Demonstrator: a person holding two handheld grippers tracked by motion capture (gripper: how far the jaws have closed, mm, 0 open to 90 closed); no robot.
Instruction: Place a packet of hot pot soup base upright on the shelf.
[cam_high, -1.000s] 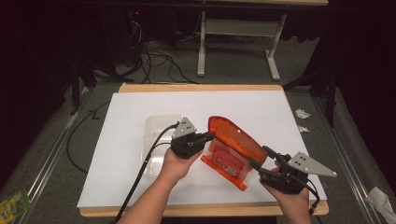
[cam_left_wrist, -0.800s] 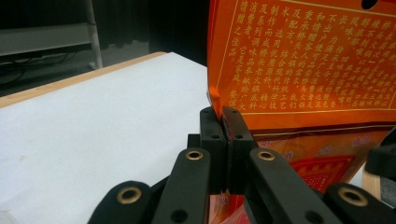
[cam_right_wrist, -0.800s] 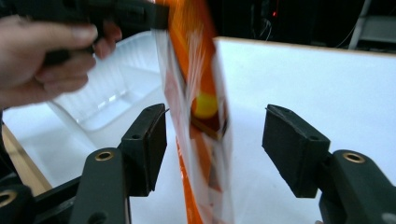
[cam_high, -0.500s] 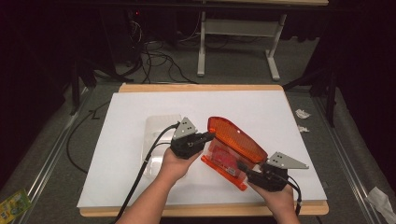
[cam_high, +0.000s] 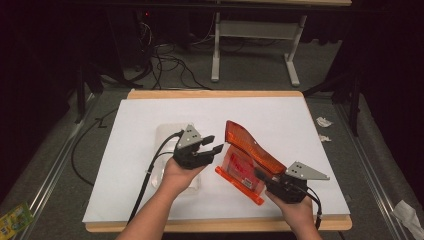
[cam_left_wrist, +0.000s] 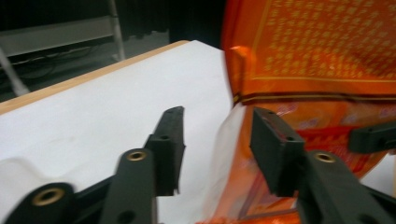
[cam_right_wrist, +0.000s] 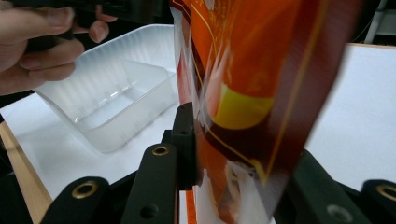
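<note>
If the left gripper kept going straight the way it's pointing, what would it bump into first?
Most likely the orange bag. The left gripper points at it with its fingers open, having just been opening, and nothing lies between them. The bag stands right ahead; how near is hard to judge.

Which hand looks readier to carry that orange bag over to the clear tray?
The right. Its tongs have just been closing on the orange bag, which sits between them. The left tongs have just opened beside the bag, nothing between them, above the clear tray.

Far half of the white table lies bare — orange bag and clear tray crowd the near middle.
</note>
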